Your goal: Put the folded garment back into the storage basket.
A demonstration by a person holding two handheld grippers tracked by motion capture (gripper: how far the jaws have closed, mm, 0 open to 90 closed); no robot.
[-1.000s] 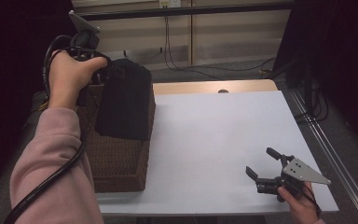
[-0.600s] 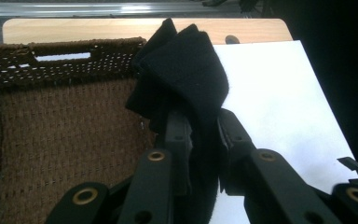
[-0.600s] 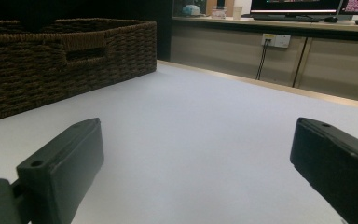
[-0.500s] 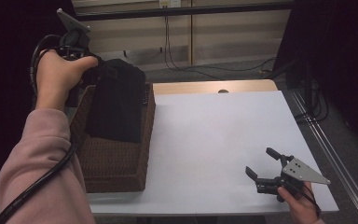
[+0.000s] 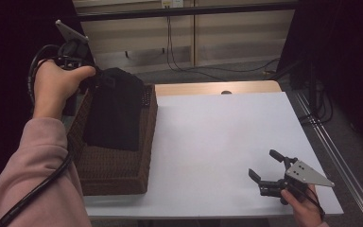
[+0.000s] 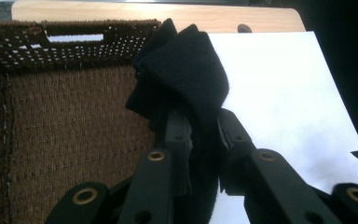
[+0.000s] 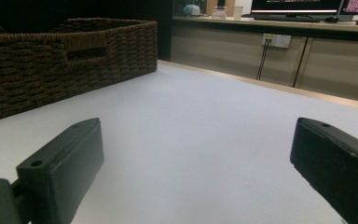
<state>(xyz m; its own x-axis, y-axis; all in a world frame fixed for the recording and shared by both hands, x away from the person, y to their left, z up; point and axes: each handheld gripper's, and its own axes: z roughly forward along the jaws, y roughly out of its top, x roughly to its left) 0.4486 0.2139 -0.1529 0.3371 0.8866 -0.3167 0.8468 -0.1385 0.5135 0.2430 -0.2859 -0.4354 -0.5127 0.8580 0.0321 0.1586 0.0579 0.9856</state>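
Two grippers in frame. Left gripper (image 6: 200, 135) raised above the woven basket (image 5: 118, 170), jaws clamped on a bunched fold of black cloth (image 5: 113, 113). Cloth hanging down from the jaws, lower part draped inside the basket near its far right corner, upper edge lifted above the rim. Seen from the left gripper view: fold of cloth squeezed between both jaws, brown basket floor behind, slot handle in the far wall. Left hand (image 5: 56, 87) wrapped around the gripper body, pink sleeve (image 5: 38, 179) below, cable looping down. Right gripper (image 5: 267, 170) low over the white table (image 5: 217, 137) near its front right corner, jaws spread wide, nothing between them. Basket at the table's left edge, well apart from the right gripper.
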